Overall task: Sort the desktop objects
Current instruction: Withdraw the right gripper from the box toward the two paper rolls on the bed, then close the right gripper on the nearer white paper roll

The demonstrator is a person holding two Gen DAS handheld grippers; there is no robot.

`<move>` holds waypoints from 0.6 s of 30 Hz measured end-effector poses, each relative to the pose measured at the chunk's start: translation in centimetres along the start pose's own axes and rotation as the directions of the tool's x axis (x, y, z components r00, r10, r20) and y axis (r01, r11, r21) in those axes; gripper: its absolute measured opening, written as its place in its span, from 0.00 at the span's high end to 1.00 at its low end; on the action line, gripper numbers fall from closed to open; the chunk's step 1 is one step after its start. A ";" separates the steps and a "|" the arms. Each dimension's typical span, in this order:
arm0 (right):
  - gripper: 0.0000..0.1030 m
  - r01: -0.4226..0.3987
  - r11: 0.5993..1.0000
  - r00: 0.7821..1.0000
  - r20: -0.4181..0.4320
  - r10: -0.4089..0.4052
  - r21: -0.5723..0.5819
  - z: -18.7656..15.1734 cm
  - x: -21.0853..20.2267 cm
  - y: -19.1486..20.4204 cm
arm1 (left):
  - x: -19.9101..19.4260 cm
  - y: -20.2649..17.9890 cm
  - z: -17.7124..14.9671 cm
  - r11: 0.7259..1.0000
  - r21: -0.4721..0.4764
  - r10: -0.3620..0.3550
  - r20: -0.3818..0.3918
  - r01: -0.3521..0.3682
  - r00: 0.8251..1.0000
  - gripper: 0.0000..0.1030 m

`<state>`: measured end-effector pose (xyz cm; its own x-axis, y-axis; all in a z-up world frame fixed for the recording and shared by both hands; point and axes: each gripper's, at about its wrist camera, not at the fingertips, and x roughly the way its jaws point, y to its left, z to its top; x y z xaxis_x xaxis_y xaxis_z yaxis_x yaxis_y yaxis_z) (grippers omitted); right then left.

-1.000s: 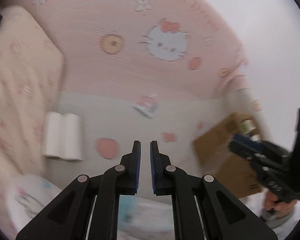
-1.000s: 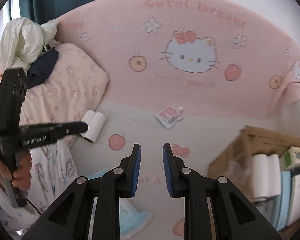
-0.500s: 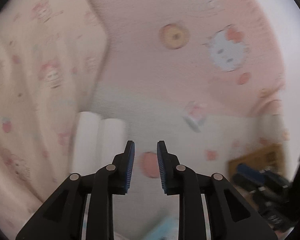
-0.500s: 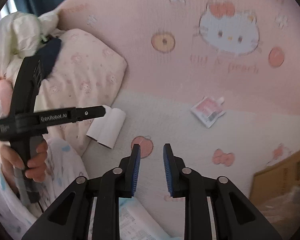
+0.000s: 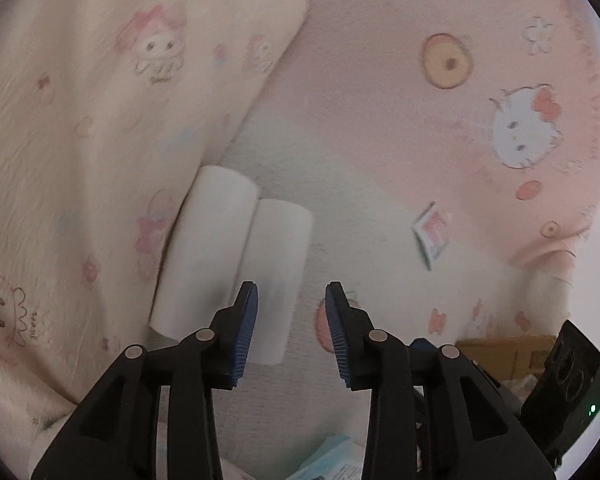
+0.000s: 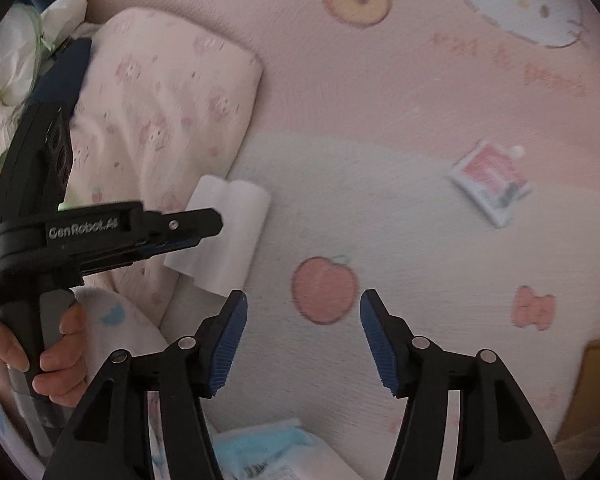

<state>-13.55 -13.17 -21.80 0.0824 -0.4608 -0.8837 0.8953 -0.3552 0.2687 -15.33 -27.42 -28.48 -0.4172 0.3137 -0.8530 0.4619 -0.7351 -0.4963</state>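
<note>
Because the pink-and-white printed cat-and-fruit blanket [image 6: 380, 184] serves as the work surface, everything to be sorted lies loose on it, and the pair of white paper rolls wrapped side by side [image 5: 236, 256] makes the handiest landmark. Propped behind and to the left of those rolls is a cream pillow printed with small cartoon figures [image 5: 100, 120]; the rolls rest just against its edge, probably nudged there so they cannot wander on the soft cloth. Far to the right of the rolls, a brown cardboard box [image 5: 512, 352] shows only as a corner, and I judge it to be where sorted items go. Nearer the viewer than the rolls lies a pale blue printed plastic pack [image 6: 268, 452], partly hidden under the tools. Well to the right of the rolls sits a small flat red-and-white sachet with a spout [image 6: 490, 180], alone on the white band.

Hovering just over the near end of the rolls, the left gripper [image 5: 292, 320] has just been opening its jaws; nothing is between them, apparently readied to straddle one roll. To the right of the rolls, the right gripper [image 6: 302, 336] has likewise been spreading wide and is empty, above a printed apple.
</note>
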 end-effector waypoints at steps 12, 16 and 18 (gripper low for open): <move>0.45 -0.059 0.998 0.998 -0.025 0.059 -0.005 0.5 3.3 1.1 | 2.0 0.1 0.6 0.998 -0.017 -0.056 -0.025 0.056 0.998 0.63; 0.45 -0.107 0.993 0.994 -0.023 0.108 0.045 0.7 4.4 0.7 | 2.2 0.1 0.7 0.995 -0.011 -0.098 -0.038 0.098 0.994 0.63; 0.45 -0.128 0.988 0.991 -0.020 0.130 0.081 0.9 4.8 0.4 | 2.3 0.0 0.8 0.992 -0.006 -0.124 -0.046 0.124 0.991 0.63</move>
<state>-13.20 -16.18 -25.58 0.2067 -0.4867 -0.8488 0.8389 -0.3584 0.4097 -16.91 -27.20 -30.34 -0.4347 0.4297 -0.7914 0.4115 -0.6870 -0.5990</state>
